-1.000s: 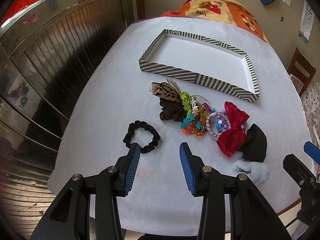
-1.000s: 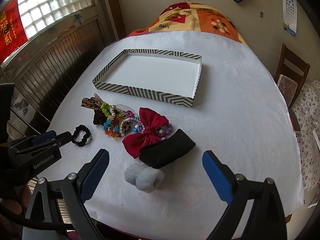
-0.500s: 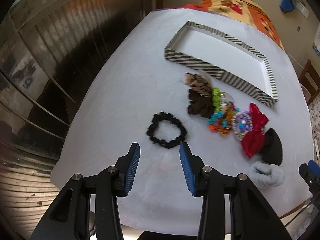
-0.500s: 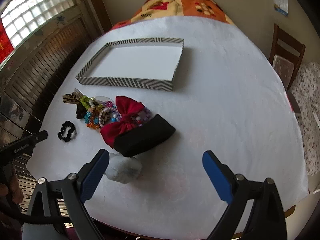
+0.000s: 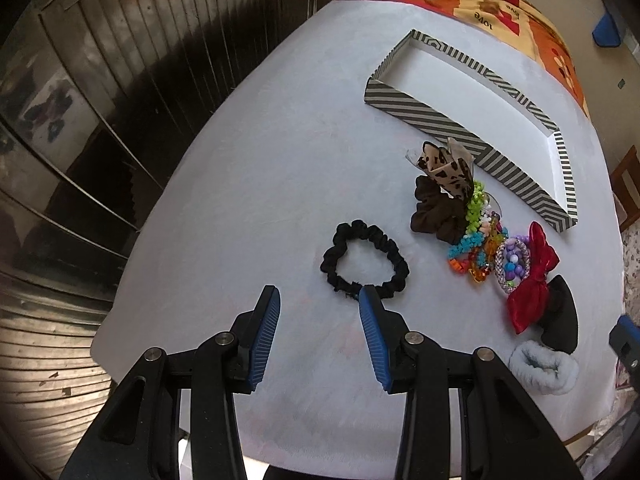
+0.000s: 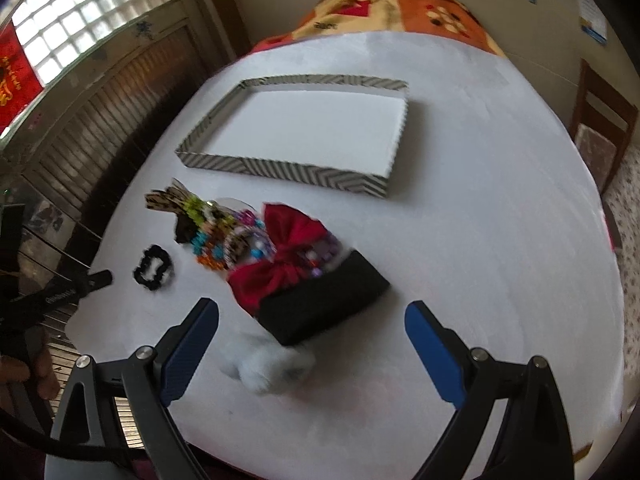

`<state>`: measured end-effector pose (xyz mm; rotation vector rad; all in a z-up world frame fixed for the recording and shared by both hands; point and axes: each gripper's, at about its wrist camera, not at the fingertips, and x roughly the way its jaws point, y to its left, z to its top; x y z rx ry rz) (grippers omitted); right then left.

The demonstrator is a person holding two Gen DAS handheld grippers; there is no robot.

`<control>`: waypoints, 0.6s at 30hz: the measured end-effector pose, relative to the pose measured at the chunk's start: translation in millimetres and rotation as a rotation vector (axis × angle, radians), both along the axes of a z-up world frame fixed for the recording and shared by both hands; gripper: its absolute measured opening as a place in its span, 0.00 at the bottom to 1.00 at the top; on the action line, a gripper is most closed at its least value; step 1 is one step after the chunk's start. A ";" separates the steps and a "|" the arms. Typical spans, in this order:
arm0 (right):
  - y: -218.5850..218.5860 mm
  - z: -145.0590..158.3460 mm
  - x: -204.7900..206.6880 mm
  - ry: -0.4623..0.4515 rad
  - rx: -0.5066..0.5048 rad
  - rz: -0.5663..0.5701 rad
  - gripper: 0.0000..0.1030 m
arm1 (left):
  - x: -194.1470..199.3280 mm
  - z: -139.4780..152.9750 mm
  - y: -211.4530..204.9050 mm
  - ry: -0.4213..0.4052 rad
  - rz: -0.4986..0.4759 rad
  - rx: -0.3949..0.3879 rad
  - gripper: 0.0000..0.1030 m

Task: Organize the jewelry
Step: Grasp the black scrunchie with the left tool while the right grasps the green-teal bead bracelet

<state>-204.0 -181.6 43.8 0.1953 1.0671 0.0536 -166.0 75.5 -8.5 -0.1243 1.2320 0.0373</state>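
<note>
A black scrunchie lies alone on the white table. My left gripper stands open just short of it, its right fingertip at the scrunchie's near edge. To the right sits a heap: a leopard bow, a brown scrunchie, bead bracelets, a red bow, a black bow and a grey fluffy scrunchie. My right gripper is wide open, with the fluffy scrunchie and black bow between its fingers. Behind lies an empty striped tray.
The table's left edge drops toward a dark slatted metal wall. An orange patterned blanket covers the far end. A wooden chair stands at the right. Bare tablecloth stretches right of the heap.
My left gripper has swung left and come forward onto the black scrunchie, which now lies right at its fingertips. My right gripper has advanced toward the fluffy scrunchie and black bow.
</note>
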 end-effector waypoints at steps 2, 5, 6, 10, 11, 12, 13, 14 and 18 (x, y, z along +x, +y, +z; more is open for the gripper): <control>6.9 1.9 9.7 -0.009 0.012 0.032 0.92 | 6.0 -3.0 -0.4 0.007 0.004 -0.006 0.31; 22.2 1.4 29.4 -0.016 0.023 0.109 0.82 | 14.6 -8.2 -0.4 0.019 0.006 -0.007 0.31; 28.6 -0.4 38.4 -0.014 0.026 0.137 0.78 | 17.1 -9.9 -0.6 0.022 0.005 -0.006 0.31; 51.3 -19.2 71.2 0.028 0.042 0.219 0.63 | 28.3 -19.4 1.8 0.038 0.007 -0.009 0.31; 56.1 -24.4 78.7 0.045 0.051 0.234 0.55 | 30.3 -22.1 2.5 0.044 0.007 -0.012 0.31; 62.1 -30.1 87.1 0.063 0.057 0.251 0.50 | 32.9 -25.4 3.4 0.052 0.006 -0.019 0.31; 65.6 -33.1 90.4 0.068 0.057 0.260 0.49 | 34.8 -27.7 3.7 0.057 0.004 -0.023 0.31; 71.9 -37.7 97.3 0.075 0.049 0.274 0.48 | 37.0 -30.5 4.4 0.063 0.005 -0.025 0.31; 85.0 -50.5 116.4 0.095 0.064 0.301 0.42 | 45.7 -40.7 1.9 0.085 -0.009 -0.015 0.31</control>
